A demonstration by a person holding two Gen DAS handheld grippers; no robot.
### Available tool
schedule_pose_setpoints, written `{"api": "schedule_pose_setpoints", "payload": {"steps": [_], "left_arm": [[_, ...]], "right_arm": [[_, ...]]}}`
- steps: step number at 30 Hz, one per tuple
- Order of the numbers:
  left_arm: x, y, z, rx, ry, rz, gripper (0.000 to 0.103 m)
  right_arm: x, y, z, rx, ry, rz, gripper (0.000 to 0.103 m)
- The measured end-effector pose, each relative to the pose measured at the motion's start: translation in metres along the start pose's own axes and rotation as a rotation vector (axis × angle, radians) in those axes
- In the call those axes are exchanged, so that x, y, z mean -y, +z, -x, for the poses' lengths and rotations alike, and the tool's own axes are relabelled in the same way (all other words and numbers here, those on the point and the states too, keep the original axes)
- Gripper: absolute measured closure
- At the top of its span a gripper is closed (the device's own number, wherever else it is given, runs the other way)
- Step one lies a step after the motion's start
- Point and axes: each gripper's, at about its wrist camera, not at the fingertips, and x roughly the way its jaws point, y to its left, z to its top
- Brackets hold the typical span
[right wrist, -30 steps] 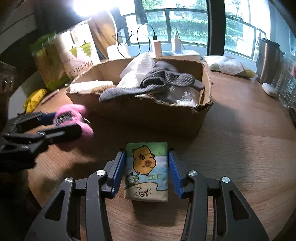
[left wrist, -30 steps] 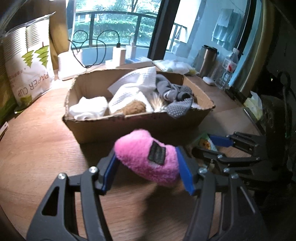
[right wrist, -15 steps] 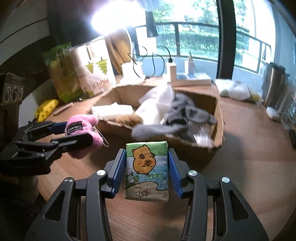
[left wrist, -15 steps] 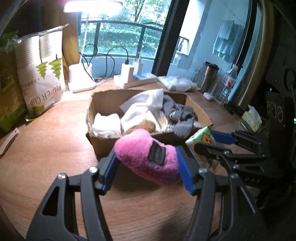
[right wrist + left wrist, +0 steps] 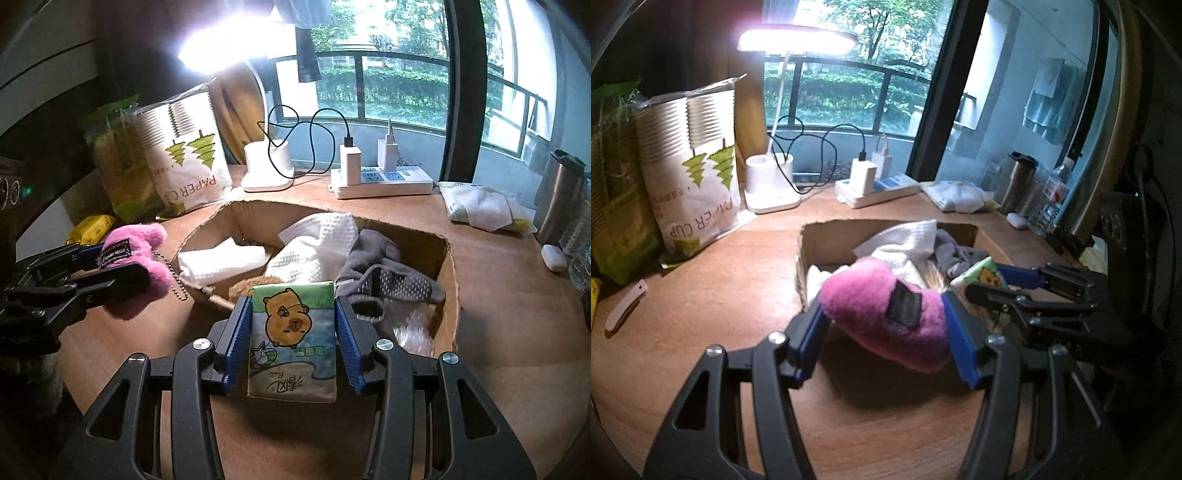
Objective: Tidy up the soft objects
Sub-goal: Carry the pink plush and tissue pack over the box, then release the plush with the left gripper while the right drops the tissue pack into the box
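Observation:
My left gripper (image 5: 886, 338) is shut on a pink plush toy (image 5: 882, 314) with a dark label and a bead chain (image 5: 177, 280), held above the table at the near left corner of the cardboard box (image 5: 812, 236). My right gripper (image 5: 293, 332) is shut on a tissue pack (image 5: 293, 343) printed with a brown capybara, held over the box's near wall. Inside the box (image 5: 448, 266) lie white towels (image 5: 317, 240), a grey sock (image 5: 384, 273) and a brown fuzzy item. In the right wrist view the left gripper (image 5: 107, 264) shows at the left with the pink toy (image 5: 136, 258).
A paper-cup bag (image 5: 694, 173), a green bag (image 5: 613, 192) and a lit desk lamp (image 5: 772, 181) stand behind the box. A power strip (image 5: 380, 181) with chargers, a white cloth pack (image 5: 476, 206), a steel tumbler (image 5: 557, 195) and an earbud case (image 5: 554, 258) line the back right.
Both grippers have risen with their loads and now look down into the box from higher up. Neither grip has altered.

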Motion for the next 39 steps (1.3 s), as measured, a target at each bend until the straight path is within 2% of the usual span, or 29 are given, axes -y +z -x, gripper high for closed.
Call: {"api": "schedule_pose_setpoints", "payload": {"steps": [13,20,25,29,32,39], "left_arm": [[-0.013,0.024,-0.040,-0.021,0.026,0.024,0.042],[-0.015,0.031,-0.066,-0.055,0.018,0.026,0.042],[-0.017,0.034,-0.078,-0.076,0.038,0.027,0.040],[-0.019,0.035,-0.081,-0.082,0.045,0.037,0.035],[-0.019,0.035,-0.080,-0.074,0.050,0.040,0.026],[-0.018,0.035,-0.067,-0.049,0.055,0.046,0.024]], "right_arm": [[0.016,0.029,-0.032,-0.014,0.020,0.005,0.055],[0.018,0.043,-0.048,-0.019,0.044,0.011,0.055],[0.021,0.047,-0.058,-0.032,0.058,-0.002,0.054],[0.021,0.048,-0.060,-0.036,0.050,-0.002,0.053],[0.022,0.048,-0.061,-0.042,0.042,-0.004,0.052],[0.020,0.045,-0.051,-0.034,0.027,-0.004,0.052]]}}
